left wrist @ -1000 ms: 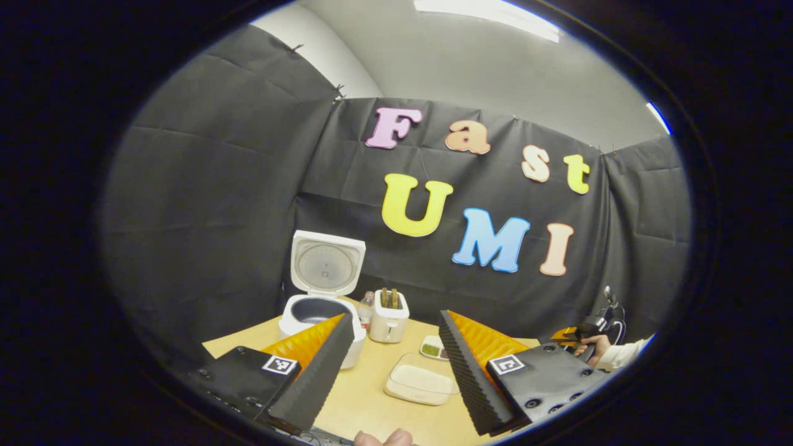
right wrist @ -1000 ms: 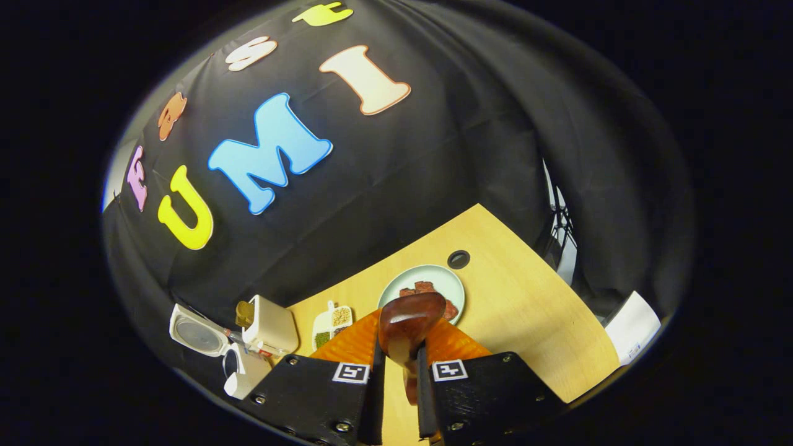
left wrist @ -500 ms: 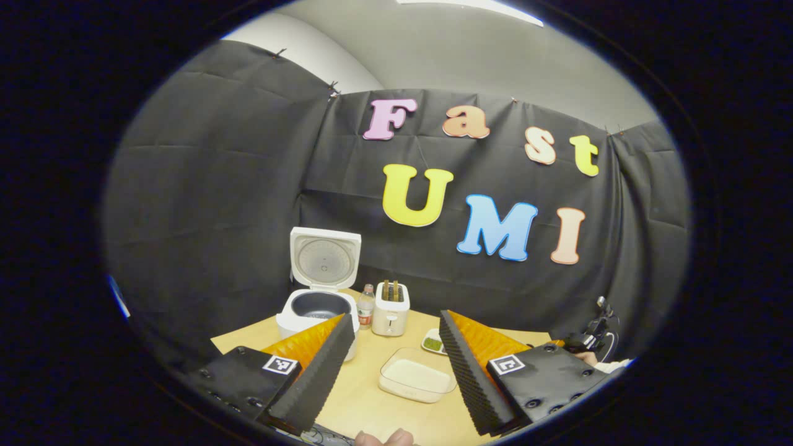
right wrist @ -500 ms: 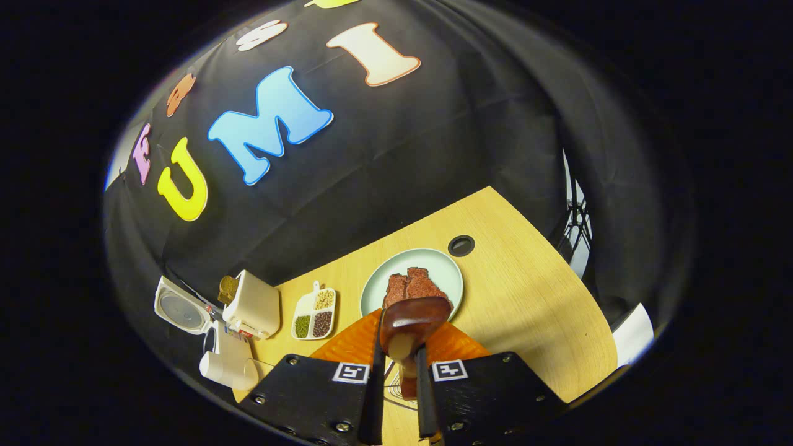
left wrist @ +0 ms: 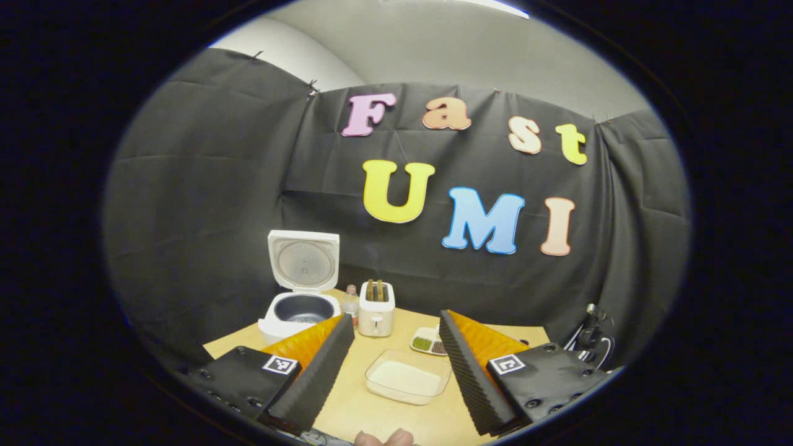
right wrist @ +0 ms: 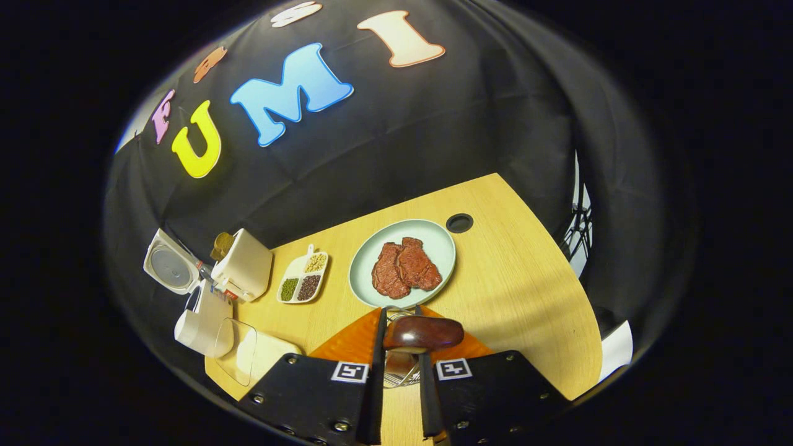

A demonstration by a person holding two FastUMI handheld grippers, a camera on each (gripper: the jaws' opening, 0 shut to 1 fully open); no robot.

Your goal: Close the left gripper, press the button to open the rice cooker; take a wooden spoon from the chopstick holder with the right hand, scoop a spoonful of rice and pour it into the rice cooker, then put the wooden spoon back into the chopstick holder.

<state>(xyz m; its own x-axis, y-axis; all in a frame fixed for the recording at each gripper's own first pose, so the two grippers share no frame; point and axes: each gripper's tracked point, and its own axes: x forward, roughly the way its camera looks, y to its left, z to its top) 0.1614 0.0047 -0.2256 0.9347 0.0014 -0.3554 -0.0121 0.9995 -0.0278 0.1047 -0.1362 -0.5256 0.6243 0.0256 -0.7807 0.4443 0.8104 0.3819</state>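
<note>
On the wooden surface (left wrist: pixel 365 415), from largest to smallest: rice cooker (left wrist: pixel 300 310), lid raised, at far left; clear rice container (left wrist: pixel 406 381) near the front edge; wire chopstick holder (right wrist: pixel 396 370) just below the right tongs (right wrist: pixel 399 371). Left tongs (left wrist: pixel 396 365) stand spread wide and empty. Right tongs are clamped on the wooden spoon (right wrist: pixel 422 334) at its neck, bowl forward. Judged light, rigid and smooth, the spoon may twist; grip the handle.

text: none legible | labels: none legible | numbers: none | brands: none
</note>
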